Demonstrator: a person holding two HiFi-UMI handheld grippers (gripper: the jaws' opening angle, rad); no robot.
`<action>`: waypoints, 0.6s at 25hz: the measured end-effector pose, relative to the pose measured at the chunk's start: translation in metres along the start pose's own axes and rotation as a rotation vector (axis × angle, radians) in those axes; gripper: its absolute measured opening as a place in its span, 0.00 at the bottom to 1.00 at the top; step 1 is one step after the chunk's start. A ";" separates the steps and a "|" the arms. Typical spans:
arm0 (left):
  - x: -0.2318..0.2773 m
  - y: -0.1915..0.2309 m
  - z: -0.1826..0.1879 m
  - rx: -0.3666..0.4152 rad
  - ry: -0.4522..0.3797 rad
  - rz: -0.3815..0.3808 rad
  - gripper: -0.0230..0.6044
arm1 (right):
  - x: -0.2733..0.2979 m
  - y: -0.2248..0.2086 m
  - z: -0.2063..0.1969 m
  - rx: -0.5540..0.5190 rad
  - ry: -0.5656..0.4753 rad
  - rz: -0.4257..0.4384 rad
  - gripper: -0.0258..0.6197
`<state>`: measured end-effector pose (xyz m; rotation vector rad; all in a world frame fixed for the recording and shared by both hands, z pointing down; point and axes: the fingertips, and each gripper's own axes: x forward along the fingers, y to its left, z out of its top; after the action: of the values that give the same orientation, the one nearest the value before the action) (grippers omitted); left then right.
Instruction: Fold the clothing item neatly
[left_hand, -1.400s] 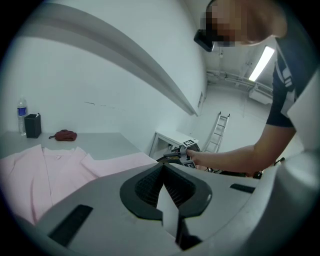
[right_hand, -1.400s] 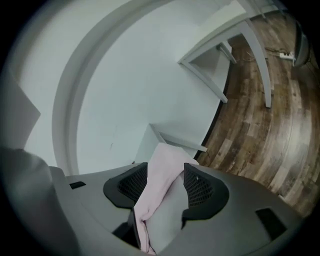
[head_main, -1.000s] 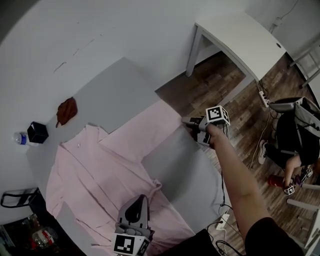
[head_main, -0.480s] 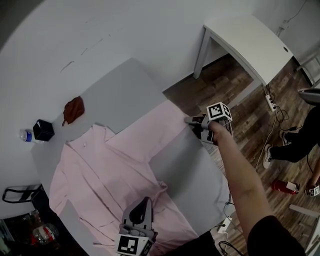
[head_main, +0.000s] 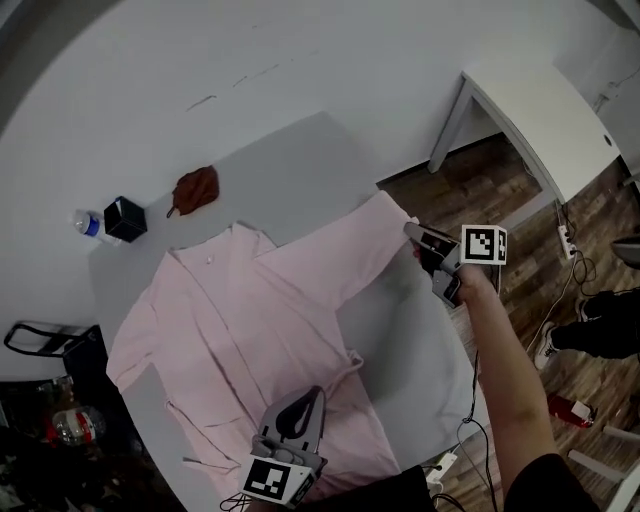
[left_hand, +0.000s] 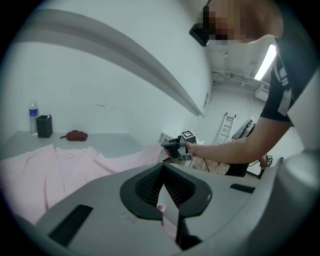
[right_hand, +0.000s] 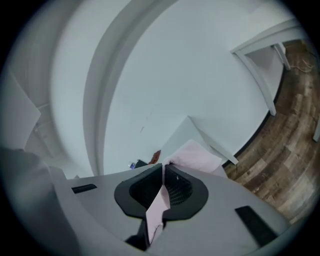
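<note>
- Pink garment (head_main: 240, 320) lay spread flat on the grey desk (head_main: 300, 150); collar toward the far wall, hem toward the person
- One sleeve (head_main: 345, 250) reached out toward the desk's right edge; the other lay folded in along the garment's left side
- Right claw (head_main: 415, 235) sat at the outstretched sleeve's end; jaws closing, with a strip of the pink cloth caught between the pads
- Left claw (head_main: 308, 398) sat at the near hem; jaws pressed together, a small fold of pink cloth pinched between them
- Beyond the collar, a reddish-brown cloth (head_main: 195, 188) lay crumpled on the desk; left of it a black box (head_main: 125, 218) with a water bottle (head_main: 87, 224) just beside it
- White table (head_main: 540, 110) stood well apart to the right, on a wooden floor (head_main: 520, 215)
</note>
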<state>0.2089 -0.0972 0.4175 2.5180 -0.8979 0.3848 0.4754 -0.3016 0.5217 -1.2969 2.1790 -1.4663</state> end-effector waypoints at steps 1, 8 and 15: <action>-0.006 0.000 0.002 -0.005 -0.009 0.001 0.05 | 0.002 0.018 0.001 -0.059 0.001 0.019 0.08; -0.061 0.011 0.000 -0.040 -0.080 0.050 0.05 | 0.040 0.157 -0.035 -0.439 0.115 0.145 0.08; -0.122 0.022 -0.012 -0.090 -0.150 0.104 0.05 | 0.088 0.282 -0.149 -0.703 0.270 0.272 0.08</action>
<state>0.1016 -0.0421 0.3867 2.4501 -1.0815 0.1841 0.1805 -0.2392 0.3843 -0.9257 3.0688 -0.8272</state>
